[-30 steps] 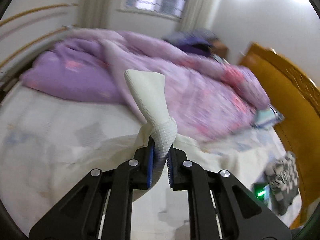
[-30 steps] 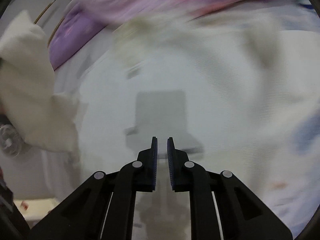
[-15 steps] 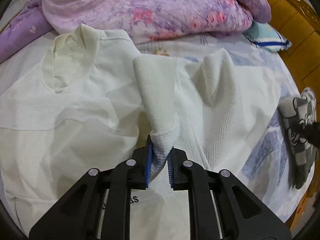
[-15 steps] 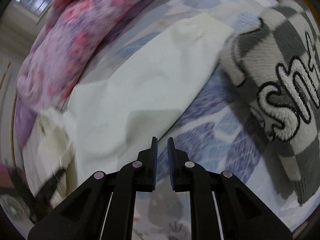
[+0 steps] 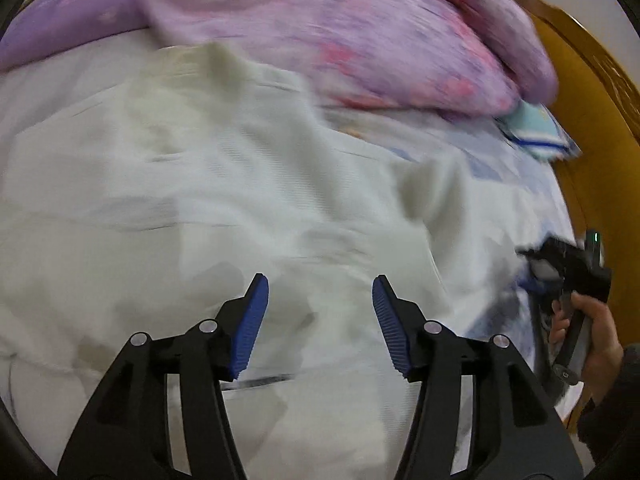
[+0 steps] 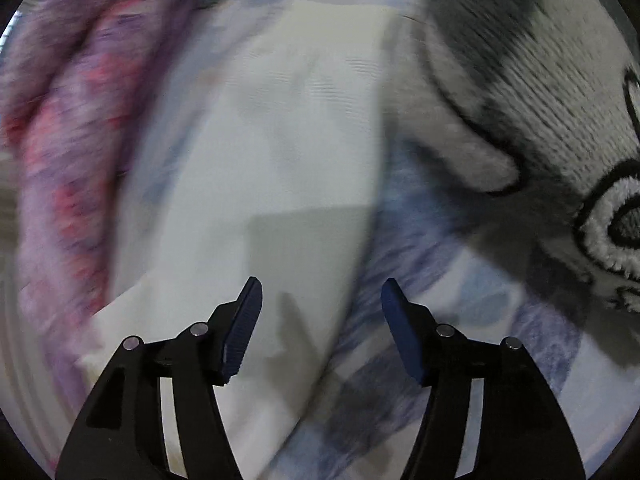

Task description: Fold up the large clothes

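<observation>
A large cream ribbed sweater [image 5: 224, 200] lies spread on the bed, its neck toward the quilt. My left gripper [image 5: 320, 300] hovers over its lower middle, jaws opening, nothing between the blue pads. In the right wrist view a cream sleeve [image 6: 288, 168] of the same sweater runs down the frame. My right gripper [image 6: 320, 304] hangs just above that sleeve's right edge, jaws opening and empty. In the left wrist view the right gripper [image 5: 568, 276] shows at the far right, held by a hand [image 5: 596, 328].
A purple and pink quilt [image 5: 360, 28] is heaped along the far side of the bed. A grey and white knit garment [image 6: 540, 92] lies right of the sleeve on the blue-patterned sheet [image 6: 460, 312]. A wooden headboard [image 5: 592, 120] bounds the right side, with a folded blue-striped cloth [image 5: 536, 128] beside it.
The left gripper has let go of the cream sleeve it held, and its jaws now stand apart low over the sweater. The right gripper swung to the sleeve and opened.
</observation>
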`<act>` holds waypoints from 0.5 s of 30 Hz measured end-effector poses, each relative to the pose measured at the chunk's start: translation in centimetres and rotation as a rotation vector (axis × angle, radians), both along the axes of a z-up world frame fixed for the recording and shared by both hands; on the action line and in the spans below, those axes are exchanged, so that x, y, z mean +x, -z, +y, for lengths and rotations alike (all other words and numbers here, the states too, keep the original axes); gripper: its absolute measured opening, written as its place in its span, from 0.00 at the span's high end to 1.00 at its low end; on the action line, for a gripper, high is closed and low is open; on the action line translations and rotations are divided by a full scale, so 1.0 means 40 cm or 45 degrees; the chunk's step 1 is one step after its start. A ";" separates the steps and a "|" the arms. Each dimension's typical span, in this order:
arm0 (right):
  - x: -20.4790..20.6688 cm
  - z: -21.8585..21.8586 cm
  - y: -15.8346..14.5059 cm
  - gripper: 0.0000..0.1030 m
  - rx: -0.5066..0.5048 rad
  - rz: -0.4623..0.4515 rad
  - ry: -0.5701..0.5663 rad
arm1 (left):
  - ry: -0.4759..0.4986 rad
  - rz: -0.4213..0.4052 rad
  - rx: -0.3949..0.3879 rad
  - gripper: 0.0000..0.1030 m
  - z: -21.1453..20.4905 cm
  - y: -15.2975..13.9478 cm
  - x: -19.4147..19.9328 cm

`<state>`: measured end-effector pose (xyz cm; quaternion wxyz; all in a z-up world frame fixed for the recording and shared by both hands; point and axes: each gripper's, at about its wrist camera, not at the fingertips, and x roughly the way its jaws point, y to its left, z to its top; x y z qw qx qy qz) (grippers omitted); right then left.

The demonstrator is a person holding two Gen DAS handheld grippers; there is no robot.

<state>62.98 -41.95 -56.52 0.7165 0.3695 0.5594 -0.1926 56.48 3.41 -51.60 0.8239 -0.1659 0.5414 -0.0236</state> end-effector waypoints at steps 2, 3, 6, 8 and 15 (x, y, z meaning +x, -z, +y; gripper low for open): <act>0.001 -0.018 0.024 0.38 0.036 -0.035 0.084 | -0.065 -0.027 0.013 0.40 0.059 -0.012 -0.018; 0.004 -0.022 0.023 0.38 0.032 -0.070 0.105 | -0.082 -0.026 0.046 0.34 0.081 -0.017 -0.026; 0.030 -0.021 0.024 0.38 0.055 -0.144 0.070 | -0.116 0.071 0.143 0.34 0.139 0.023 -0.030; 0.034 -0.021 0.028 0.65 0.100 -0.181 0.039 | -0.137 0.148 0.164 0.34 0.167 0.068 -0.028; 0.055 0.072 -0.150 0.96 -0.096 -0.425 -0.257 | -0.076 0.386 0.279 0.34 0.204 0.179 -0.004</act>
